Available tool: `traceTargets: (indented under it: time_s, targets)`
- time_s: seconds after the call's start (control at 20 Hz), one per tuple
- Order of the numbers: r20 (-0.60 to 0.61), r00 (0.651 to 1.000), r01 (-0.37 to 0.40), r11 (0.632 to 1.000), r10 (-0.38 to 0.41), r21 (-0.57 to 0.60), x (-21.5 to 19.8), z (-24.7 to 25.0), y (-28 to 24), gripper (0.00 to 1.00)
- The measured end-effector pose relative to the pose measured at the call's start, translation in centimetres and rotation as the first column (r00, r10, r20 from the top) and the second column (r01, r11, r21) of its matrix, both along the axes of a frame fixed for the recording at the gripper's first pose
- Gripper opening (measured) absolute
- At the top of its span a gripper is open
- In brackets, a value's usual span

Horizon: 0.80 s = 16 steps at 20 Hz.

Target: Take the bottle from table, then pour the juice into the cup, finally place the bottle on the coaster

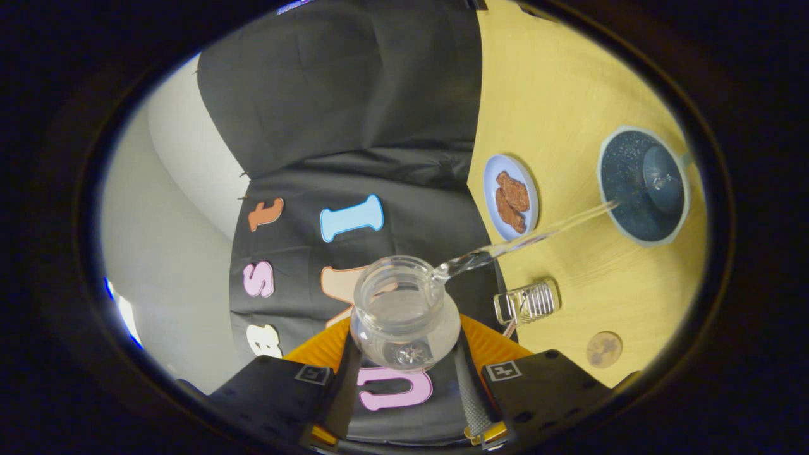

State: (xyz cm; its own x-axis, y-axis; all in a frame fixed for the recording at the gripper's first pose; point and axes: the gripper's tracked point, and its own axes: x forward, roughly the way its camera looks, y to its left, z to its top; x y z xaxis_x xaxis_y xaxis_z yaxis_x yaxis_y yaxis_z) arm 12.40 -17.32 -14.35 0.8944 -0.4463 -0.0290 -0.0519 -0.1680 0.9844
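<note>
My gripper (404,354) is shut on a clear bottle (404,313), held between both fingers and tipped over on its side, its open mouth facing the camera. A thin clear stream (524,240) runs from the bottle's lip across to the dark blue cup (641,183), which stands on the yellow table (556,88) beyond the fingers. A small round cork-coloured coaster (603,349) lies on the table close to the fingers, apart from the cup.
A small blue-white plate (510,196) with brown food pieces sits between the bottle and the cup. A ribbed clear glass (528,302) lies near the coaster. The black cloth wall rises behind the table.
</note>
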Motion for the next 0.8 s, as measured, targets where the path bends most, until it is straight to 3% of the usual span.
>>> traceTargets:
  time_s: [0.8]
  targets:
    - [0.040,0.998,0.047,0.996,-0.050,0.081,0.66,0.64,-0.50,0.73]
